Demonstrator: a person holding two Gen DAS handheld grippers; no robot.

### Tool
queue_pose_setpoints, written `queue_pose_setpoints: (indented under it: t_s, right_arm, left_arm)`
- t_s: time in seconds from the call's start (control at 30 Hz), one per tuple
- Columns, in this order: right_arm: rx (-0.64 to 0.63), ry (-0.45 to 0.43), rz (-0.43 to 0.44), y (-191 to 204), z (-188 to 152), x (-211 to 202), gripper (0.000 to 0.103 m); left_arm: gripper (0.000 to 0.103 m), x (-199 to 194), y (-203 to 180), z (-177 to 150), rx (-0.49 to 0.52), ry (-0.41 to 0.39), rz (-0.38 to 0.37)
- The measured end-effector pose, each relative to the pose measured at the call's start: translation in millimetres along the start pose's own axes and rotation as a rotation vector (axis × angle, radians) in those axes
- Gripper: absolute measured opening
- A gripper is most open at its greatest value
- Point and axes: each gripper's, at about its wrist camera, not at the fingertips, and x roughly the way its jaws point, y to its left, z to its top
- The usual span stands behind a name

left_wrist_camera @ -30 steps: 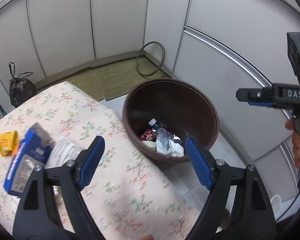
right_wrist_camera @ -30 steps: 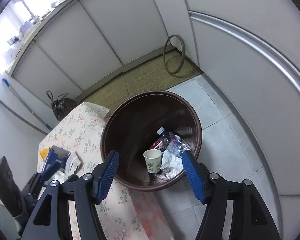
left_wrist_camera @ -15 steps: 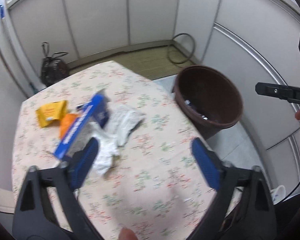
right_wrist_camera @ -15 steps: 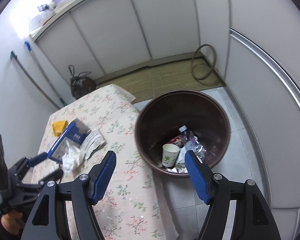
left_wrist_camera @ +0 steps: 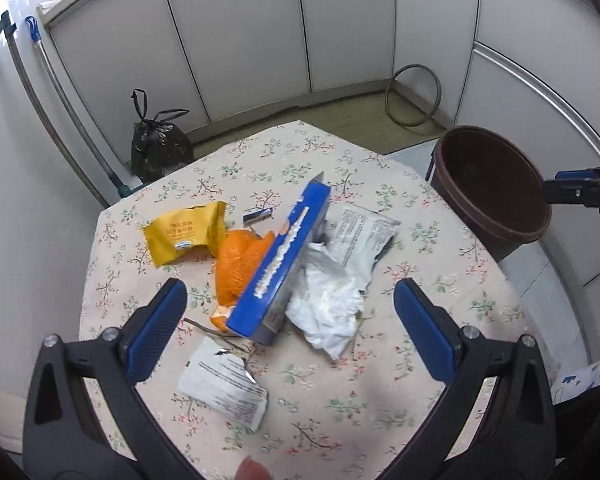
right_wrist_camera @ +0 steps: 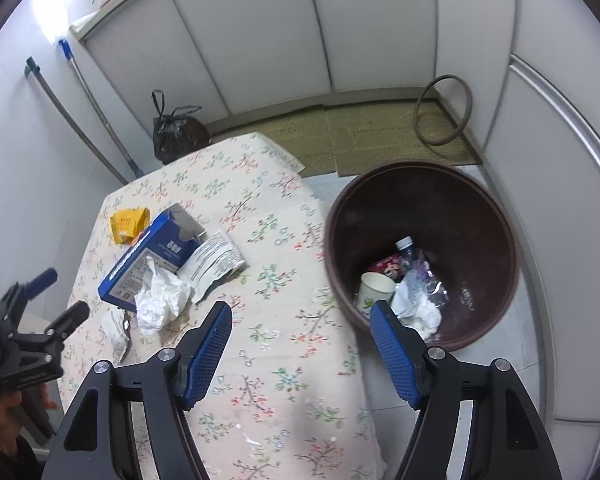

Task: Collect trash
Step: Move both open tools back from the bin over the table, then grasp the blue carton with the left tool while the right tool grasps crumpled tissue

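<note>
Printed matter present on several items, none legible at this resolution.

- Yellow snack packet [left_wrist_camera: 184,233], far left on the table: dark lines of print and a small oval mark, characters unreadable.
- Blue carton [right_wrist_camera: 150,254], centre: white print on the top face, plus a square code-like patch near its near end; not readable.
- White foil sachet [left_wrist_camera: 224,390], near side: fine black lines of text, illegible.
- Silver-white wrapper [left_wrist_camera: 364,232], right of the carton: dense small print, illegible.
- Paper cup [right_wrist_camera: 374,292] in the brown bin [right_wrist_camera: 500,216]: green motif only, no readable lettering.
</note>
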Motion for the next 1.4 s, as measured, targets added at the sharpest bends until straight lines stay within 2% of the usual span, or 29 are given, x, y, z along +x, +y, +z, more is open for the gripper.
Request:
queue_pose_setpoints:
  t_s: [0.1, 0.23, 0.3, 0.43, 0.47, 0.5, 0.53, 0.57, 0.67, 0.73, 0.9, 1.13, 1.4]
  right_arm:
    - [-0.016, 0.021, -0.001, 14, 2, 12, 0.073]
    - [-0.027, 0.055, -0.005, 25, 2, 29, 0.073]
    - [-0.029, 0.069, -0.007, 30, 2, 36, 0.073]
    - [-0.033, 0.091, -0.011, 38, 2, 48, 0.073]
    - [-0.037, 0.097, -0.014, 40, 2, 51, 0.073]
    - [-0.039, 0.101, -0.015, 41, 2, 53, 0.073]
    - [-0.042, 0.107, -0.017, 43, 1, 57, 0.073]
    - [-0.042, 0.113, -0.018, 45, 1, 59, 0.073]
    - [-0.046, 0.126, -0.018, 51, 1, 67, 0.073]
    - [-0.047, 0.135, -0.016, 55, 0, 72, 0.073]
    - [-0.053, 0.163, 0.004, 70, -1, 84, 0.073]
    - [-0.064, 0.201, 0.040, 103, -9, 110, 0.073]
    - [-0.080, 0.228, 0.095, 144, -16, 143, 0.073]
  left_arm:
    - [0.103, 16, 13, 4, -0.031, 0.015, -0.055]
    - [0.102, 37, 13, 9, -0.018, 0.054, -0.093]
    - [0.097, 49, 13, 9, -0.015, 0.077, -0.099]
    - [0.073, 71, 18, 5, -0.053, 0.124, -0.095]
    - [0.061, 76, 20, 3, -0.071, 0.135, -0.094]
    - [0.054, 81, 23, 0, -0.087, 0.148, -0.103]
    - [0.040, 84, 24, -2, -0.096, 0.154, -0.108]
    - [0.034, 86, 27, -4, -0.114, 0.155, -0.116]
    - [0.026, 79, 36, -5, -0.174, 0.129, -0.140]
    - [0.026, 67, 42, -4, -0.210, 0.103, -0.149]
    - [0.025, 32, 47, -7, -0.187, 0.048, -0.108]
    - [0.025, 0, 61, -21, -0.149, 0.021, -0.049]
    - [0.025, -24, 84, -43, -0.186, -0.002, -0.046]
